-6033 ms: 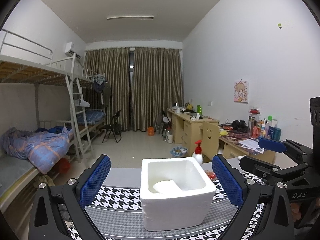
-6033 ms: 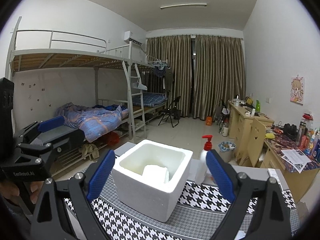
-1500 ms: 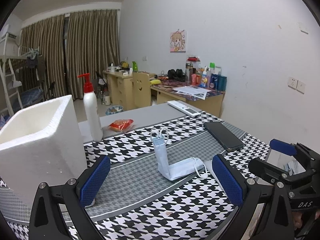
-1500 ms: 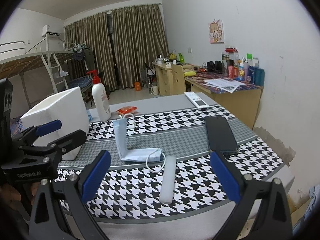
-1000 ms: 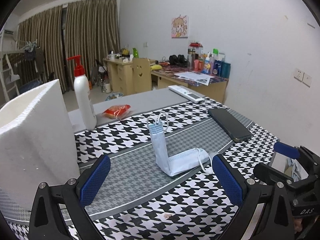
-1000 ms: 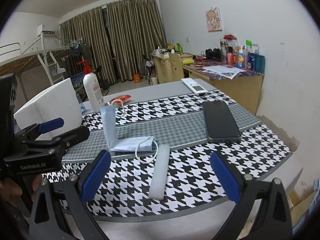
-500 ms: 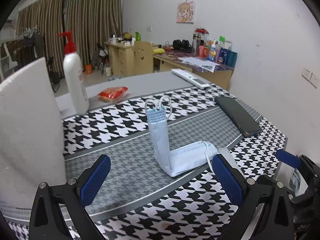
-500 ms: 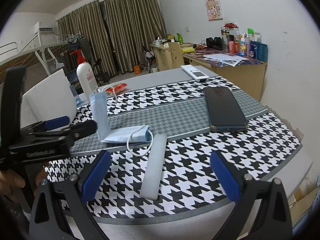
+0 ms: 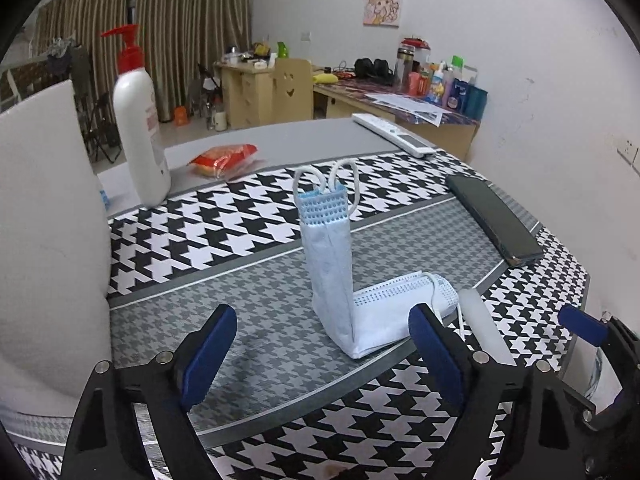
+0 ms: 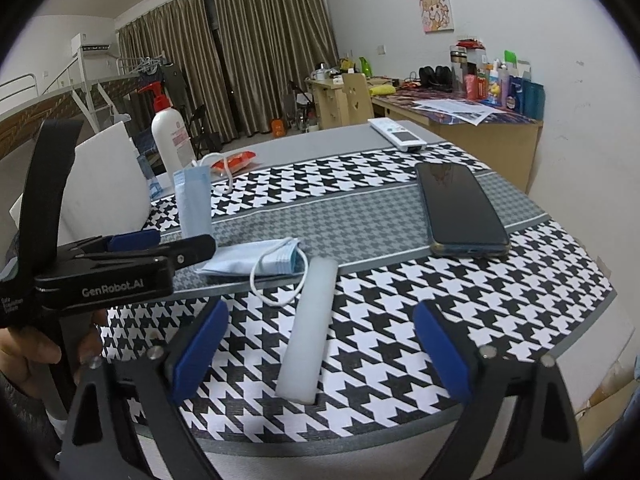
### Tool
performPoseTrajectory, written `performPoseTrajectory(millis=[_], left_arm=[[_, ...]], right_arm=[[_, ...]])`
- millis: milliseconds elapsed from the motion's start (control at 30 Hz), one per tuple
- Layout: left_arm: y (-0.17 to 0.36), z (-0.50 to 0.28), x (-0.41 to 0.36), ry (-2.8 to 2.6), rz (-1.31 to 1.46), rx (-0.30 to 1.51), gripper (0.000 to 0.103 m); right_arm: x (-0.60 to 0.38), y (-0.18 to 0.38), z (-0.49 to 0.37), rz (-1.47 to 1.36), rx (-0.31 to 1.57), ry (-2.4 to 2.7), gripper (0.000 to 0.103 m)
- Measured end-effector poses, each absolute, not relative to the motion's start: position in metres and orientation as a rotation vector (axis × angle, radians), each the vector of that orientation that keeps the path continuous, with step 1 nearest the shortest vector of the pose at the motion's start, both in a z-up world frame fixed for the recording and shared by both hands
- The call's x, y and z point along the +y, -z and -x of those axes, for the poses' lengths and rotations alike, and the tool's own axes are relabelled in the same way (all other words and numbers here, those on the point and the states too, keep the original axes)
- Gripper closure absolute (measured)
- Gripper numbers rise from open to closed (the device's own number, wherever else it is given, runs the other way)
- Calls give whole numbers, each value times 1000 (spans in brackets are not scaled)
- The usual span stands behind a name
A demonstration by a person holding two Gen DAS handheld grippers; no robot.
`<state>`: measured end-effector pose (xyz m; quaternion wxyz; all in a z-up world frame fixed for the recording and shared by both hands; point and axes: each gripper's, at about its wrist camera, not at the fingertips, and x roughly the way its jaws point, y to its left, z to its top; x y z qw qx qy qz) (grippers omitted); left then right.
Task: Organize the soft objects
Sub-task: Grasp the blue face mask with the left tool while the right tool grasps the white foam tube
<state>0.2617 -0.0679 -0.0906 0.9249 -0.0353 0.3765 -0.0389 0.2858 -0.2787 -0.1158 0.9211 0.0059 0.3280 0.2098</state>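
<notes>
1. Jaws of both grippers stand released with nothing between the pads; both pairs have just been closing a little. The left gripper point(image 9: 322, 354) faces the face mask point(image 9: 352, 280); the right gripper point(image 10: 320, 354) faces the white strip point(image 10: 310, 330).
2. Location: the mask rests on the grey band of the worktop point(image 10: 380, 208), one half lying flat, the other folded upright. The strip lies just beside the flat half, an ear loop touching its far end.
3. Step in hand, as judged: approach to pick up. The foam box point(image 9: 44, 240) at the left looks the likely destination.
4. Next move calls for lowering the left jaws round the mask and pinching gently.
5. Materials: mask is pleated, limp fabric with thin cord loops; strip is smooth, rounded, translucent; box is matt and thick-walled; cloth is houndstooth print.
</notes>
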Motion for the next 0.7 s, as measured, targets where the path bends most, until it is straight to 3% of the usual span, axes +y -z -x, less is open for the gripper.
performPoseTrajectory(millis=[100,333,433,567,700], left_arm=[[95,-265,-68,89,77,790,27],[98,-273,-68,84,87,810,37],[100,-276,-69,84,98,822,46],[103,-281,-73,85,83,837,49],[105,-288,-77,91,87,856,60]], right_arm=[[-277,119,-286,-8,681,-433,11],[-276,122,-284,-1,687,-437,13],[-276,125,-284,0,696,-436,21],[-275,129,-287,2,715,-435,26],[-272,130,-287,13,719,-437,28]])
